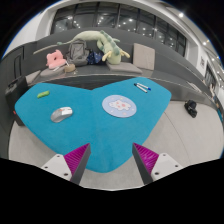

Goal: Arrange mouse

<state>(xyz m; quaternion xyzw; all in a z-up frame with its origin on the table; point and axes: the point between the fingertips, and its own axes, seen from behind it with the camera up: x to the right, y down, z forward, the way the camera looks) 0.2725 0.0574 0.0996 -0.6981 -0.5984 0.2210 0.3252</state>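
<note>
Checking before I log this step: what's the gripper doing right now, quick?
Gripper: open, holding nothing; the mouse lies on the teal mat ahead of the fingers.

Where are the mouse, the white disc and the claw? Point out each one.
mouse (62,113), gripper view, on the middle of its top shell.
white disc (118,105), gripper view, on its centre.
claw (110,160), gripper view, midway between its open fingertips.
</note>
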